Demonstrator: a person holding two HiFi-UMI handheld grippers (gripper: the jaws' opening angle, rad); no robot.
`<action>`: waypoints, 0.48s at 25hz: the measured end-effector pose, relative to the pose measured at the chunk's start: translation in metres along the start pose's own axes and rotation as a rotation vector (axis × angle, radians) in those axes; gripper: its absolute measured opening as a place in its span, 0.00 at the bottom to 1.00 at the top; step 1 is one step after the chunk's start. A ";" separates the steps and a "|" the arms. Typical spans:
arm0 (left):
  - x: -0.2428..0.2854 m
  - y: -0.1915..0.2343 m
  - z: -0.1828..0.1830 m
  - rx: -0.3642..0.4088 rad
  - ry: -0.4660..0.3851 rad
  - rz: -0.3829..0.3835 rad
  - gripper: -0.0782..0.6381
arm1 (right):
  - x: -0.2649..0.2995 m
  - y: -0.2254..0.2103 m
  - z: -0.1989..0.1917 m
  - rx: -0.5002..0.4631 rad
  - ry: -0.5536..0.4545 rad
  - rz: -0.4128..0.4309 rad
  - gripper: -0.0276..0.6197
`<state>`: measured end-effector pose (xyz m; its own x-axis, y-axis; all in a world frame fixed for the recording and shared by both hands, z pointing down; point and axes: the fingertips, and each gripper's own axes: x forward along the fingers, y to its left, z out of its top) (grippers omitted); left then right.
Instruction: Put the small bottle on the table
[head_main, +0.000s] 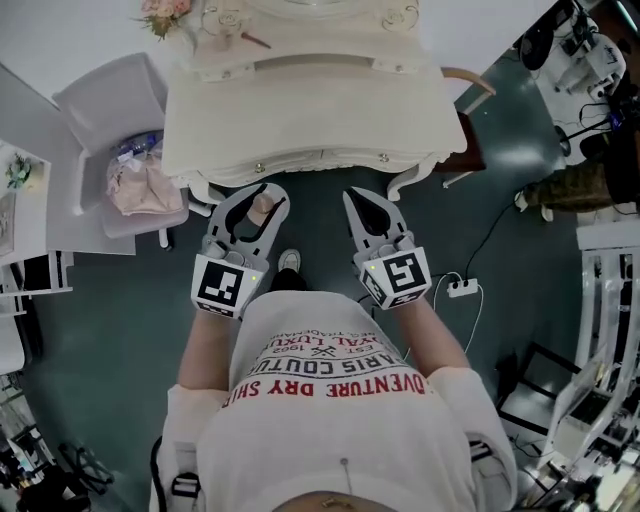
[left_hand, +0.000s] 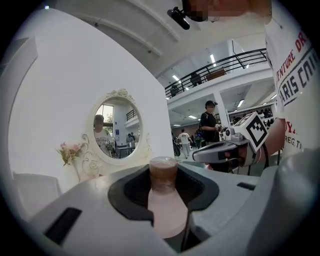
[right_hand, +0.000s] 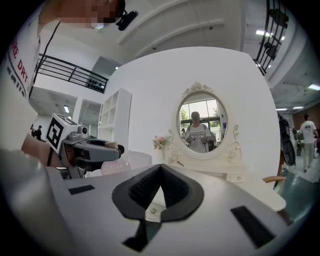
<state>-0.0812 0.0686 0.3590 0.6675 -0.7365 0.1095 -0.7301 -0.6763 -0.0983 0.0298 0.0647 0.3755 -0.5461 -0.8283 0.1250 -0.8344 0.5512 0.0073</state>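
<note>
A small pale pink bottle (head_main: 261, 207) with a brownish cap stands upright between the jaws of my left gripper (head_main: 262, 195), which is shut on it. In the left gripper view the bottle (left_hand: 165, 205) fills the gap between the dark pads, cap upward. My right gripper (head_main: 356, 197) is beside it, shut and empty; in the right gripper view its tips (right_hand: 160, 167) meet with nothing between them. Both grippers hover over the floor just in front of the white dressing table (head_main: 310, 110). The table's top lies beyond the jaws.
An oval mirror (right_hand: 202, 125) and a small bunch of flowers (head_main: 165, 15) stand at the back of the table. A white chair with a pink bag (head_main: 145, 185) is to the left. A wooden seat (head_main: 470, 85) and a power strip (head_main: 462, 288) are to the right.
</note>
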 end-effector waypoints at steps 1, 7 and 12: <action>0.009 0.014 0.001 0.000 -0.003 -0.005 0.31 | 0.016 -0.005 0.004 -0.002 0.000 -0.004 0.04; 0.060 0.087 0.006 0.024 -0.010 -0.034 0.31 | 0.096 -0.040 0.019 0.010 -0.001 -0.042 0.04; 0.095 0.129 -0.001 0.011 0.015 -0.032 0.31 | 0.143 -0.063 0.018 0.034 0.015 -0.052 0.04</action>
<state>-0.1116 -0.0886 0.3575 0.6883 -0.7141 0.1281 -0.7064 -0.6999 -0.1058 0.0029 -0.0898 0.3746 -0.5012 -0.8539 0.1400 -0.8636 0.5038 -0.0192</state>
